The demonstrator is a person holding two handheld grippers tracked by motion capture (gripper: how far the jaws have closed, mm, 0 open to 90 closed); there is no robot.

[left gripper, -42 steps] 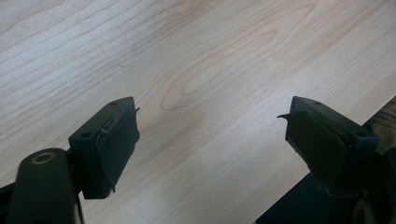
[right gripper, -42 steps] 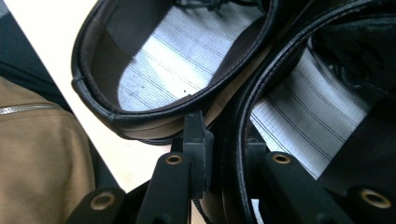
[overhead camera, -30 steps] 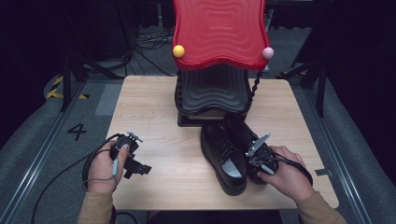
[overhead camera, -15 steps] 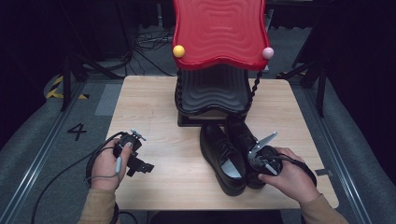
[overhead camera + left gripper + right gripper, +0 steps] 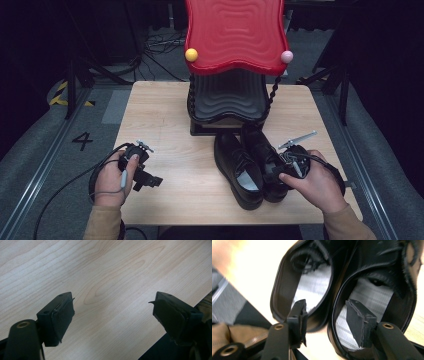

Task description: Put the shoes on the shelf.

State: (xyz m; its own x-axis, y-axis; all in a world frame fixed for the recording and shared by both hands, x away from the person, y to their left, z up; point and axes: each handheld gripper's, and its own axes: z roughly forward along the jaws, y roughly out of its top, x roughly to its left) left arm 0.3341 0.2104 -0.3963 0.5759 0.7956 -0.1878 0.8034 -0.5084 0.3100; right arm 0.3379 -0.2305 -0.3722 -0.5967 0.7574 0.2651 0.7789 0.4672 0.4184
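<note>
Pale wood table (image 5: 165,125), dark room; black shoes (image 5: 250,162) beside red stand (image 5: 234,35).

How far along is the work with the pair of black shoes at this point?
Done: both black shoes stand side by side on the table, in front of the rack. In hand: the right gripper is open, one jaw in each shoe opening, straddling the adjoining walls. Left: closing on them and moving the pair, probably onto the rack, whose visible black shelf looks bare. The left gripper is open over bare wood.
</note>
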